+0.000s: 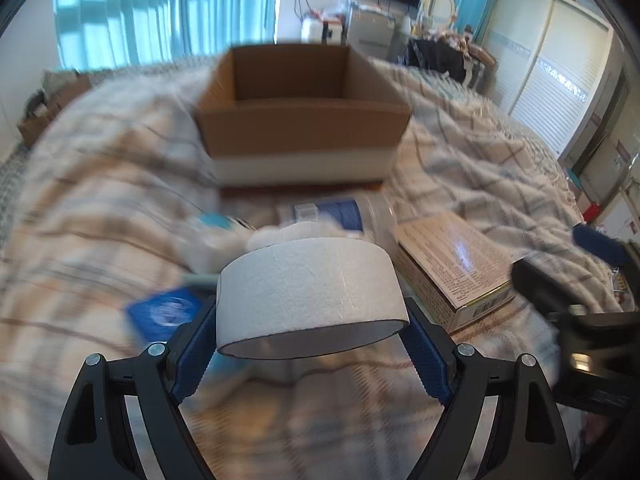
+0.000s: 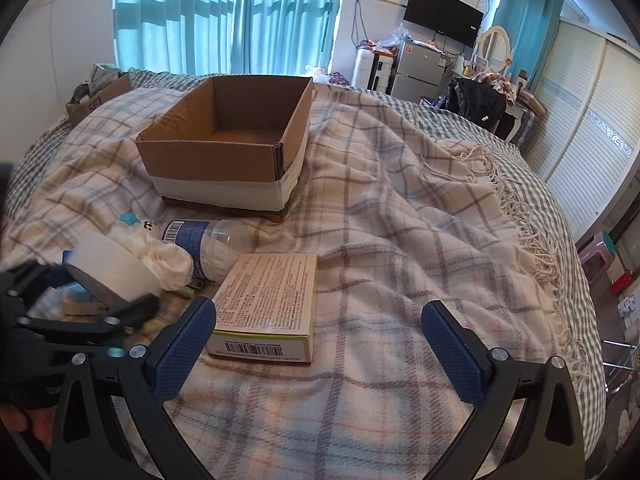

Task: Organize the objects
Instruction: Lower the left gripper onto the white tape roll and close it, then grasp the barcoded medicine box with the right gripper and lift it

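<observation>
My left gripper (image 1: pixel 312 344) is shut on a white tape roll (image 1: pixel 308 292) and holds it above the plaid blanket, in front of an open cardboard box (image 1: pixel 302 120). The roll also shows in the right wrist view (image 2: pixel 116 266), with the left gripper (image 2: pixel 80 312) around it. My right gripper (image 2: pixel 320 332) is open and empty, just behind a flat printed carton (image 2: pixel 268 300). The box (image 2: pixel 224 152) looks empty inside. A clear bottle with a blue label (image 2: pixel 200 240) and a white cloth (image 2: pixel 160 256) lie between the box and the carton.
A plaid blanket (image 2: pixel 400 220) covers the bed. A blue packet (image 1: pixel 160 312) lies on it at the left. A second cardboard box (image 2: pixel 100 96) sits at the bed's far left. A fridge, dresser and wardrobe stand beyond the bed.
</observation>
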`<action>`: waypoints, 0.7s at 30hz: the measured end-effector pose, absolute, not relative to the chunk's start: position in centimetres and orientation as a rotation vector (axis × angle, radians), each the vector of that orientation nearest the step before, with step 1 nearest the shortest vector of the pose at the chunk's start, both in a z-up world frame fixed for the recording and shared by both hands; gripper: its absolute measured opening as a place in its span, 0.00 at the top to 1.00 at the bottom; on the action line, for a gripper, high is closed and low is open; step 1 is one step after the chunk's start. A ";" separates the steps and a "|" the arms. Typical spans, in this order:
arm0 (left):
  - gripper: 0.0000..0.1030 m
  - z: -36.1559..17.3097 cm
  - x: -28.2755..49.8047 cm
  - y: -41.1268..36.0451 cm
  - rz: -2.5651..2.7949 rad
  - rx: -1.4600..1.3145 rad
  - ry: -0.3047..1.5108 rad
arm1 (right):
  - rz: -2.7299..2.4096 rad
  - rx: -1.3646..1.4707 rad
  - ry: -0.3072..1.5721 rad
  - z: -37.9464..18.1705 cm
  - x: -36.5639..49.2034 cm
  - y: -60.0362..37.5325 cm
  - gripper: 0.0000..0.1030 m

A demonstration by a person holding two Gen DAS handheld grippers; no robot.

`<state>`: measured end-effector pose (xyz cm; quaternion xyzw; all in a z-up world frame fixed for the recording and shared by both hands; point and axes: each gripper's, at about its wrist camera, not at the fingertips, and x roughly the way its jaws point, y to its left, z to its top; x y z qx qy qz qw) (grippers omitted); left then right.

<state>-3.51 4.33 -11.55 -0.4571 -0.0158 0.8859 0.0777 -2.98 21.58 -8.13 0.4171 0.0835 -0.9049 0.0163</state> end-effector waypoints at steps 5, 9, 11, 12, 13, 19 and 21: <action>0.15 -10.1 -2.0 2.9 2.673 -1.361 -0.008 | -2.732 1.317 0.211 -8.8 -3.2 20.7 0.00; 0.15 -9.5 -1.9 2.0 2.691 -1.346 -0.019 | -2.716 1.377 0.244 -10.0 -3.7 20.2 0.00; 0.15 -9.3 -2.0 1.9 2.698 -1.338 -0.026 | -2.697 1.391 0.249 -10.5 -4.0 20.0 0.00; 0.15 -9.2 -2.0 1.9 2.698 -1.334 -0.028 | -2.689 1.401 0.258 -10.7 -4.1 19.9 0.00; 0.15 -9.2 -2.0 1.9 2.697 -1.331 -0.030 | -2.681 1.411 0.271 -11.0 -4.2 19.7 0.00; 0.15 -9.5 -2.1 1.8 2.693 -1.345 -0.039 | -2.603 1.476 0.309 -12.9 -4.7 18.3 0.00; 0.15 -9.7 -2.1 1.8 2.695 -1.348 -0.046 | -2.600 1.489 0.314 -13.3 -4.8 18.2 0.02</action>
